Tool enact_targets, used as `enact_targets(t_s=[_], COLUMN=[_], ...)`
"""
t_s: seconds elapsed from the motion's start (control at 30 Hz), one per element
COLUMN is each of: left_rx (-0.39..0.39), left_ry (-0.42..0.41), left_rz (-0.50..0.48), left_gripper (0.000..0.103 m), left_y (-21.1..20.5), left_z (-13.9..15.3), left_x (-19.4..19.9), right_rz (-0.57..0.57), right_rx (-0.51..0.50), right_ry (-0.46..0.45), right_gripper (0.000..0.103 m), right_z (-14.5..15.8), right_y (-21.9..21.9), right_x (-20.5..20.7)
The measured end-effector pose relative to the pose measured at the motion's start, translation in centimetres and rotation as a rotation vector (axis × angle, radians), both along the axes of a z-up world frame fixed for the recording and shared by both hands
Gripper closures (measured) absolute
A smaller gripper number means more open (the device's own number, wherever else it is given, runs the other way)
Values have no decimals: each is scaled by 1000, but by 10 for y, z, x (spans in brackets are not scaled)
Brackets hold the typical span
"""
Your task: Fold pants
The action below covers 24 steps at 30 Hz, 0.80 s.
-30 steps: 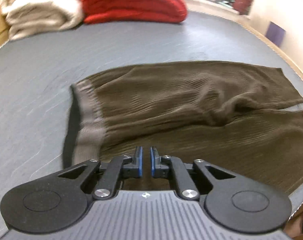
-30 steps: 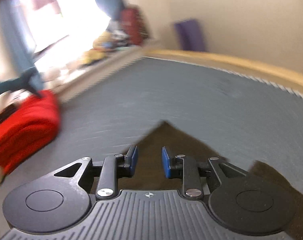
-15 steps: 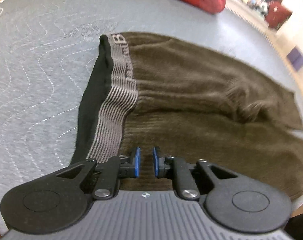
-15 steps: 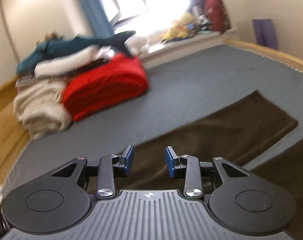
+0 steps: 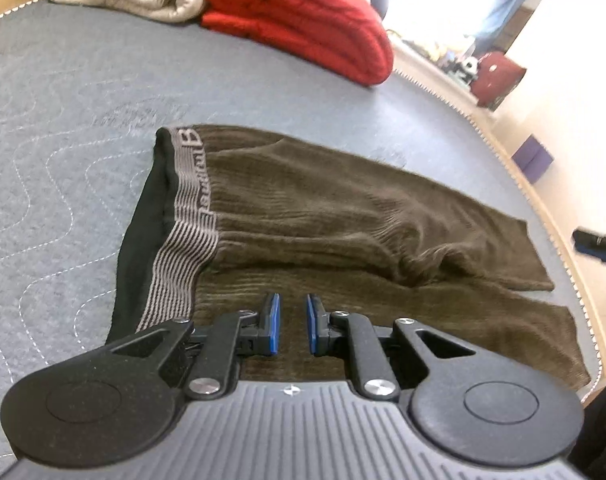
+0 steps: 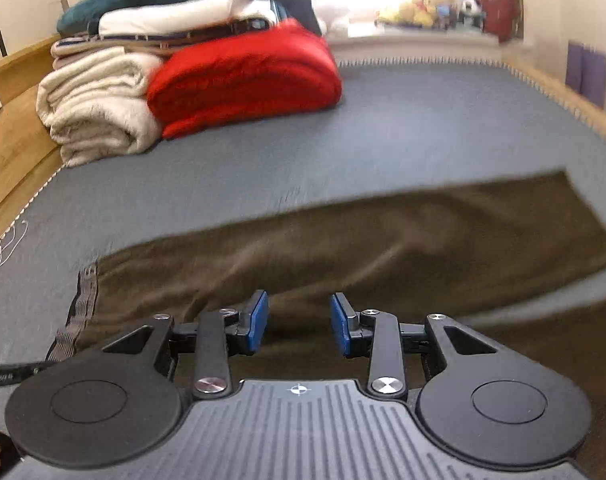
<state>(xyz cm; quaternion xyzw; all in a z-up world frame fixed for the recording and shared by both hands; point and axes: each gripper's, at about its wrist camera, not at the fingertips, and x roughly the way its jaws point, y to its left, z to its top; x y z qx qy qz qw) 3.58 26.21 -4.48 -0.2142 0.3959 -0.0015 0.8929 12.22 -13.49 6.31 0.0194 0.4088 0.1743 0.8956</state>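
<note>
Brown ribbed pants [image 5: 343, 208] lie flat on the grey quilted bed, legs running to the right. Their grey striped waistband [image 5: 191, 216] with a black inner edge is on the left. My left gripper [image 5: 291, 300] hovers over the near part of the pants beside the waistband, its blue pads a narrow gap apart with nothing between them. In the right wrist view the pants [image 6: 383, 240] stretch across the frame, waistband [image 6: 85, 292] at the left. My right gripper [image 6: 299, 300] stands open above the near fabric, holding nothing.
A folded red blanket [image 6: 243, 80] and a rolled cream blanket [image 6: 95, 108] sit at the far end of the bed, under a stack of folded linen and a teal plush shark. A wooden bed frame [image 6: 19, 140] runs along the left. The bed's edge [image 5: 543, 208] is at the right.
The left jaws have parted a little and the gripper has rolled slightly over the waistband end. The right gripper swung across from the leg end to the middle of the pants, its jaws a bit wider.
</note>
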Motion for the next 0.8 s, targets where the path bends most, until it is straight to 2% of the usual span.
enact_targets(t_s=[0.03,0.1,0.17,0.23,0.33,0.43,0.53,0.63,0.7,0.8], left_rx=[-4,-8,2,30,39,56,45,44,60,74], left_ry=[-8,-22,-41,-57,-52,-41,-59,-56,-25,-3], left_rz=[-1,-9,-18,-18,-5,23,26,25,30,45], left_gripper=[81,56,50,50,50,51,54,75,87,93], left_y=[-1,-4,-8,-13,-17,-19,-19,-18,-17,-12], left_z=[0,0,1,1,-3,-7,-7,-9,-11,-10], left_x=[0,-2,-2,-2,1,5,8,13,19,34], right_rz=[4,14,26,20,-37,-127,-166,-148,-145,-153], right_rx=[-2,-12,-33,-49,-49,-50,-14,-58,-51,-57], right_ry=[-20,-70,-128,-173,-181,-108,-135,-128,-123,-123], right_gripper=[66,66,65,63,62,62,63,63,63,63], right_z=[10,29,44,49,34,9,9,4,3,1], right_y=[-4,-16,-34,-55,-84,-104,-115,-123,-128,-138], right_x=[6,17,25,29,34,37,38,38,39,41])
